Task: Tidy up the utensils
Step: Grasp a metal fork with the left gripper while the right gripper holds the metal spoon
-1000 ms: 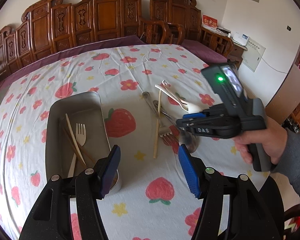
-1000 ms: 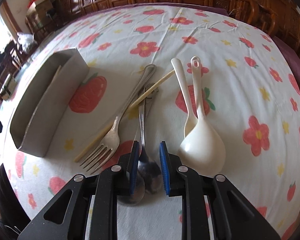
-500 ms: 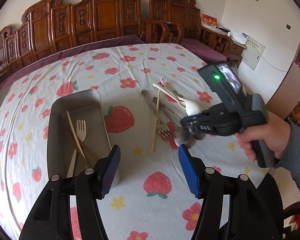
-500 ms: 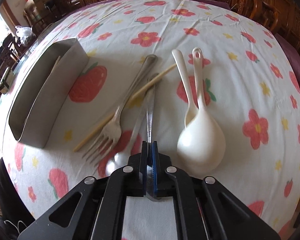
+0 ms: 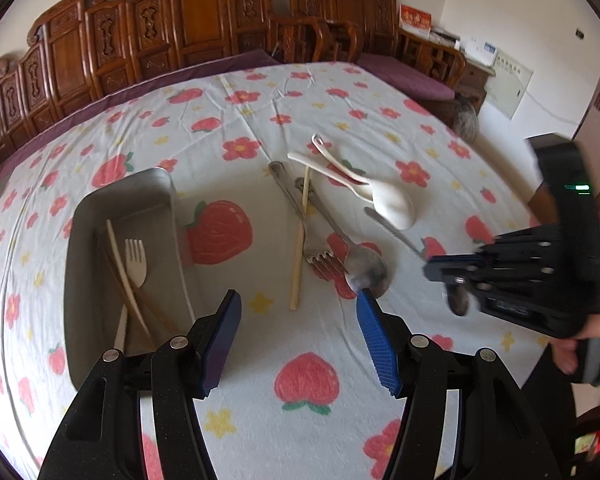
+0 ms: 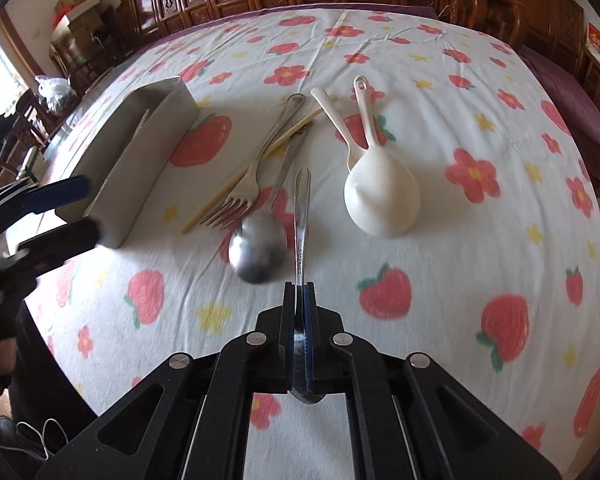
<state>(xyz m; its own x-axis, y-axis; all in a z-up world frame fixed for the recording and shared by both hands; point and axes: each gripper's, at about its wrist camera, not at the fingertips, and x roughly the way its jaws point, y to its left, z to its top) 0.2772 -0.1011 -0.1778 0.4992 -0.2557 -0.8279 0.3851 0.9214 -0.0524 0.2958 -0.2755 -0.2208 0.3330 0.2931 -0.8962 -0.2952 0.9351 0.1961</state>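
Utensils are mostly still loose mid-bench: a metal fork (image 6: 240,196), a chopstick (image 6: 244,178), a big steel spoon (image 6: 258,246) and two white plastic spoons (image 6: 380,196) beside them. The right hand-held gripper (image 6: 299,300) is clamped tight on a small steel spoon (image 6: 301,216), lifted clear of the cloth, handle pointing away. The left hand-held gripper (image 5: 298,332) is about half open and closing a little, nothing between its pads. Over at the bench's left edge, the metal tray (image 5: 88,240) holds a white fork (image 5: 134,264) and chopsticks (image 5: 120,268).

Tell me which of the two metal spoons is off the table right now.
The smaller metal spoon, clamped at its bowl in the right gripper. The larger metal spoon lies on the tablecloth beside the metal fork.
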